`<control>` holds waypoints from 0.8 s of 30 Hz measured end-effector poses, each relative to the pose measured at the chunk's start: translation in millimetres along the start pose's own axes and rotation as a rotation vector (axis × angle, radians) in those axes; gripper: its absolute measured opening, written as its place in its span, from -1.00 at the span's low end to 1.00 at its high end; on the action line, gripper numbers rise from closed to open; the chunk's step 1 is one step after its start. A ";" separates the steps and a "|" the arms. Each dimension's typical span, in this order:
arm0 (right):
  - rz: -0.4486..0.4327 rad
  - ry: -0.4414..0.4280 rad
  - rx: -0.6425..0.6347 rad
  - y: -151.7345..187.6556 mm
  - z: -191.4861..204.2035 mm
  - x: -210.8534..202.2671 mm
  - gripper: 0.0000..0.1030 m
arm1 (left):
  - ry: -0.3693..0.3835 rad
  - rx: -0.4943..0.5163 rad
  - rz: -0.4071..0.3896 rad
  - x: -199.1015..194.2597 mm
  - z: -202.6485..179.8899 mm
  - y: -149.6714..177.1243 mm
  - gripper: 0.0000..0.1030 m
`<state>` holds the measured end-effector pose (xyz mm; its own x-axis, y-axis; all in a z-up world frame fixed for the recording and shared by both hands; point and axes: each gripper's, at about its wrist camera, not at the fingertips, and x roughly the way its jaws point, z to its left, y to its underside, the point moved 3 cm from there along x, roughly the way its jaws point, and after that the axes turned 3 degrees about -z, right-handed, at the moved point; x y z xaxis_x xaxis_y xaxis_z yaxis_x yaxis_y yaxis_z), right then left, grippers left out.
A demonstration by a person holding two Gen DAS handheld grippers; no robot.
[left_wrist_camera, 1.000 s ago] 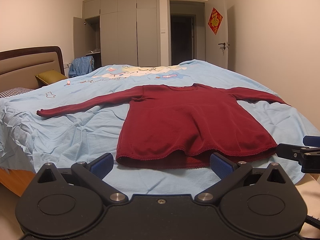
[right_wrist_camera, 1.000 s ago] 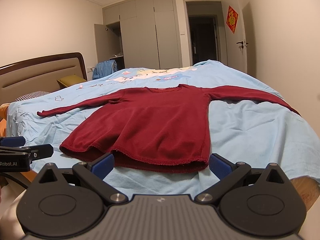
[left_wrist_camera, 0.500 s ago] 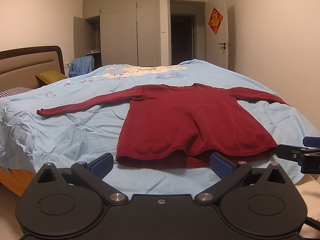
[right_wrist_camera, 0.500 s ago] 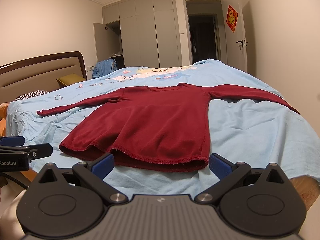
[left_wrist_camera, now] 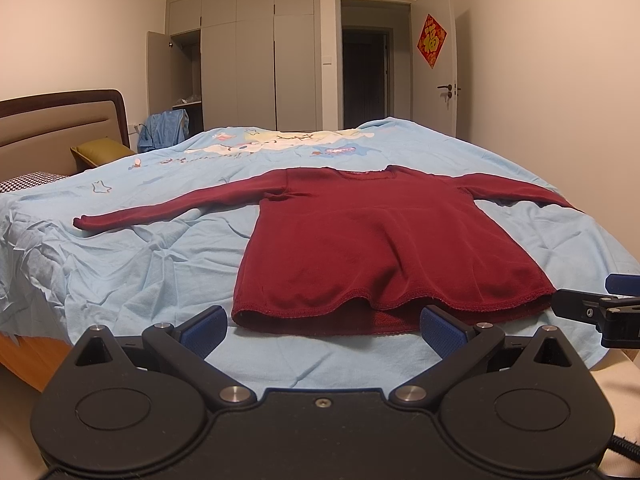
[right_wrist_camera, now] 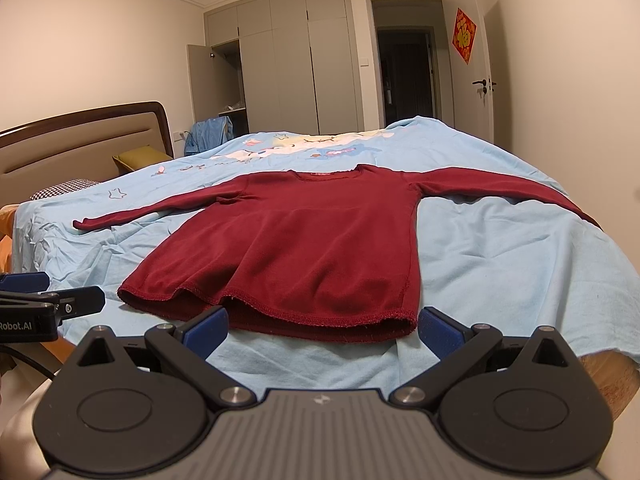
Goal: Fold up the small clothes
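Dark red long-sleeved top (left_wrist_camera: pixel 384 248) lying flat on the blue bedsheet (left_wrist_camera: pixel 120 272), both sleeves spread outward, hem nearest the cameras. Left gripper (left_wrist_camera: pixel 323 325), jaws wide and empty, short of the hem; right gripper (right_wrist_camera: pixel 322 325) likewise. No fold is visible; apparently the whole folding sequence remains.

a home bedroom: a bed (left_wrist_camera: pixel 120 264) with padded headboard (left_wrist_camera: pixel 60 124), built-in wardrobe (left_wrist_camera: pixel 256 56) and open doorway (left_wrist_camera: pixel 366 76).
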<state>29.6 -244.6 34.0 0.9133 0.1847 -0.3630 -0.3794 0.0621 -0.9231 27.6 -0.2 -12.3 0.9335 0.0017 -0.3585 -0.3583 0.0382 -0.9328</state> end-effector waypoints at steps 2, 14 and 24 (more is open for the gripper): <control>0.000 0.000 0.000 0.1 0.0 0.1 1.00 | 0.000 0.000 -0.001 0.0 0.0 0.0 0.99; 0.002 0.001 0.000 0.0 0.1 0.7 1.00 | 0.000 0.000 0.001 0.0 0.0 0.0 0.99; 0.004 -0.009 0.007 0.7 -1.9 0.9 1.00 | -0.025 0.014 0.023 1.3 -0.8 1.7 0.99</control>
<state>30.4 -246.3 32.9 0.9104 0.1937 -0.3657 -0.3843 0.0680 -0.9207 28.2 -0.9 -14.4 0.9250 0.0277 -0.3790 -0.3800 0.0518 -0.9235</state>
